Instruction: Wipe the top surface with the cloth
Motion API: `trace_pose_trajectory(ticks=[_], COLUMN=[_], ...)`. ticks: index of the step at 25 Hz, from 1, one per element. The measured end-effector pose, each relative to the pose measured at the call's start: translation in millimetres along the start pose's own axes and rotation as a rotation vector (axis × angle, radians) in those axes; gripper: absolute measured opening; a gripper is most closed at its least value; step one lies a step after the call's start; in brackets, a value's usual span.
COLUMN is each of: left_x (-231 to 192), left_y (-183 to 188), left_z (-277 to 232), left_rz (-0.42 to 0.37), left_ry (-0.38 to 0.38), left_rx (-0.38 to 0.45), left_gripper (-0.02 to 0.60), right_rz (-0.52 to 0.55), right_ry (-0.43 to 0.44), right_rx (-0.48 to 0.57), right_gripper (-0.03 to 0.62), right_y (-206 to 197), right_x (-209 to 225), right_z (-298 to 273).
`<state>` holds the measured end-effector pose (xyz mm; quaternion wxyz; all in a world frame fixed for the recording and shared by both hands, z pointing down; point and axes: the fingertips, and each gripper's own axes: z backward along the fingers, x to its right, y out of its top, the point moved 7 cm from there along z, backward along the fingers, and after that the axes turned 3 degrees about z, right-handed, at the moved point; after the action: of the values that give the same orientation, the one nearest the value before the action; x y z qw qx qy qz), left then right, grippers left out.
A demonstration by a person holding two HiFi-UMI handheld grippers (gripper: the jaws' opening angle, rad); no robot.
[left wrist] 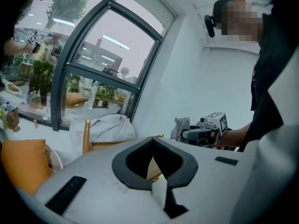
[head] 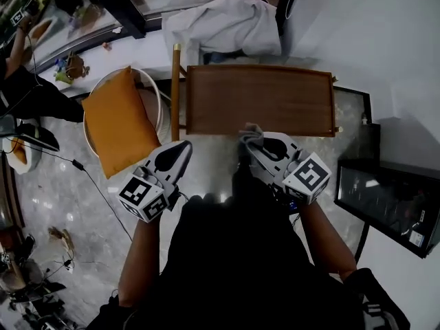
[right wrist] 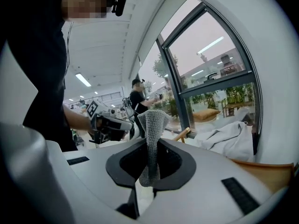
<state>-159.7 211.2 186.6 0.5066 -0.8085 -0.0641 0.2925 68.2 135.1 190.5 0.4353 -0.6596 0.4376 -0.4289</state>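
The brown wooden table top (head: pixel 261 100) lies just ahead of both grippers in the head view. My right gripper (head: pixel 249 141) is shut on a grey cloth (right wrist: pixel 152 139), which sticks up from between its jaws; the cloth (head: pixel 250 135) hangs at the table's near edge. My left gripper (head: pixel 180 151) is shut with nothing in it, held left of the right one, short of the table's near left corner. In the left gripper view the right gripper (left wrist: pixel 202 133) shows with the cloth (left wrist: pixel 181 127) at its tip.
An orange cushion (head: pixel 122 121) rests on a round white seat (head: pixel 155 99) to the left of the table. A white cloth heap (head: pixel 221 23) lies beyond the table's far edge. A black box (head: pixel 392 201) stands at the right. A cable (head: pixel 89 177) crosses the marble floor.
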Motion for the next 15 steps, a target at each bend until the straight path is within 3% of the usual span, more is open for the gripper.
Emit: trace_pose_trajectory(ticks=[7, 15], left_x=[-8.0, -42.5], left_y=[21.6, 33.4], left_z=[-24.7, -38.6], left_rz=[-0.004, -0.004], left_ry=[0.098, 0.144], left_rx=[-0.043, -0.071], left_gripper=[0.011, 0.011], right_rz=[-0.065, -0.039], right_ry=[0.066, 0.100], right_rx=[-0.012, -0.050], right_gripper=[0.041, 0.041], right_y=[-7.5, -6.3], right_x=[45.9, 82.4], right_z=[-9.7, -50.2])
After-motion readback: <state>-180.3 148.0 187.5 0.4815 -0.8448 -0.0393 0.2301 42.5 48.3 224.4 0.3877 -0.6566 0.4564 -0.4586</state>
